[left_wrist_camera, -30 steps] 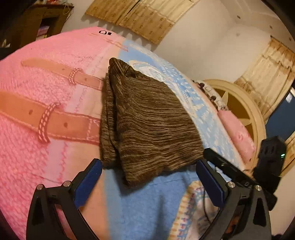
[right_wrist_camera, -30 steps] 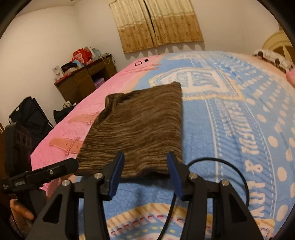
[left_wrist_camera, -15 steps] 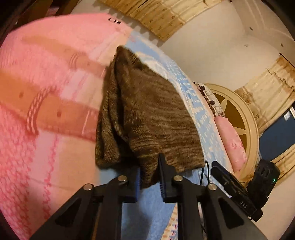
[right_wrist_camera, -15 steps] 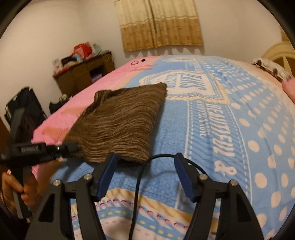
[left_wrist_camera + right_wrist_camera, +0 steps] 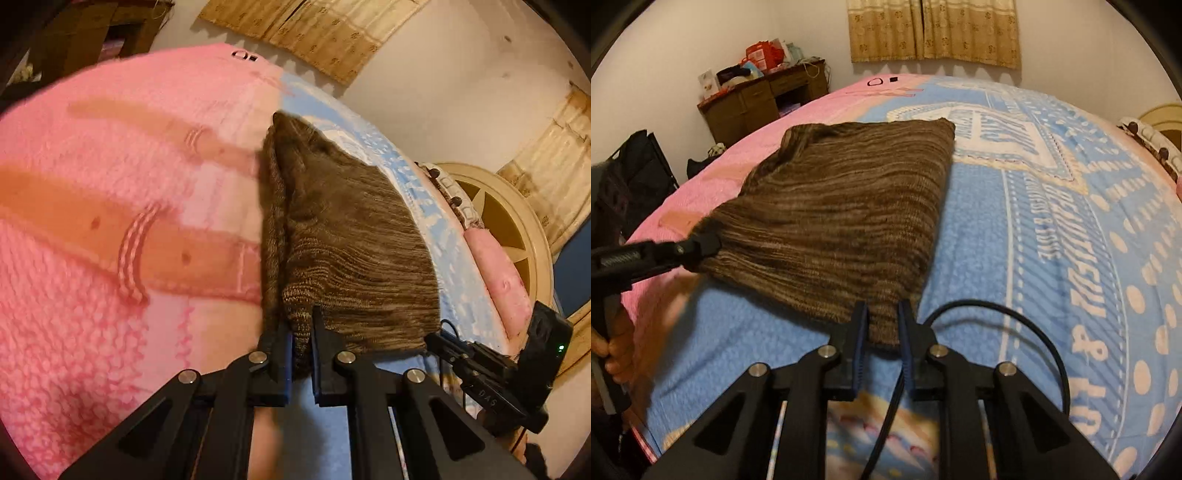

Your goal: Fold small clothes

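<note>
A brown striped knit garment (image 5: 351,251) lies folded on the pink and blue bedspread (image 5: 92,229). My left gripper (image 5: 301,336) is shut on its near left corner. In the right wrist view the garment (image 5: 842,214) spreads ahead, and my right gripper (image 5: 881,325) is shut on its near right corner. The left gripper also shows in the right wrist view (image 5: 701,247), clamped on the garment's left corner. The right gripper shows in the left wrist view (image 5: 436,339) at the garment's right corner.
A black cable (image 5: 1027,332) loops over the bedspread (image 5: 1052,221) by the right gripper. A wooden desk (image 5: 761,99) with clutter stands past the bed's far left. A round headboard (image 5: 509,229) and a pink pillow (image 5: 498,273) lie to the right.
Both grippers were open near the garment's near edge a second ago. The left one shut on its corner first, then the right one moved in and shut on the other corner.
</note>
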The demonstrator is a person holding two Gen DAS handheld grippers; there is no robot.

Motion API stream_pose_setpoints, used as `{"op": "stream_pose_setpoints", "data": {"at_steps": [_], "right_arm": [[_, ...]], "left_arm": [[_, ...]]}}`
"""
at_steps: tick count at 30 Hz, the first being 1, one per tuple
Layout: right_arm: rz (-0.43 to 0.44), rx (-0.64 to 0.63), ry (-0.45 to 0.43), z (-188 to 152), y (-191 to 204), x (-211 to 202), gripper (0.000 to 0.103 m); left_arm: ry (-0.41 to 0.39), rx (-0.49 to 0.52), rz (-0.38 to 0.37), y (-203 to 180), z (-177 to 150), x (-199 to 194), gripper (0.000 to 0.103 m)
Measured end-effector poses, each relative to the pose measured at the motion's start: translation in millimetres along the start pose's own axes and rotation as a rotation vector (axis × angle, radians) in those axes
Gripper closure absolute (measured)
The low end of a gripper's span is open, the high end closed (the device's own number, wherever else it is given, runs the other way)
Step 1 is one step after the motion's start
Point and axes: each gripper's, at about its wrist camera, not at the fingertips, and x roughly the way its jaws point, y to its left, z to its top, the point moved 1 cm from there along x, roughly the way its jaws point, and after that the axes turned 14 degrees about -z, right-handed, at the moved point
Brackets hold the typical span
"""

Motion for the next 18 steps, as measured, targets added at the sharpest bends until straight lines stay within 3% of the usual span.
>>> {"op": "stream_pose_setpoints", "data": {"at_steps": [2,5,7,10,12,14,18], "right_arm": [[0.007,-0.005,0.002,-1,-2,-1,0.081],[0.054,-0.035,0.023,4,-4,-10,0.079],[0.071,-0.035,-0.041,20,-16,-27,0.075],[0.076,0.051,-0.137,56,-44,-41,0.042],[0.096,0.079,-0.156,90,-56,-30,0.044],[0.103,0.069,-0.139,117,-56,-9,0.065],[0.076,0.000,-0.064,152,-35,55,0.076]], "left_arm": [[0.005,-0.018,-0.009,1,1,-1,0.095],[0.031,0.013,0.056,-11,6,-10,0.095],[0.011,0.050,0.114,-23,14,-21,0.095],[-0.083,0.163,0.190,-48,31,-36,0.095],[-0.106,0.200,0.154,-60,39,-33,0.095],[-0.097,0.204,0.120,-69,44,-17,0.095],[-0.064,0.227,0.211,-64,42,34,0.095]]}}
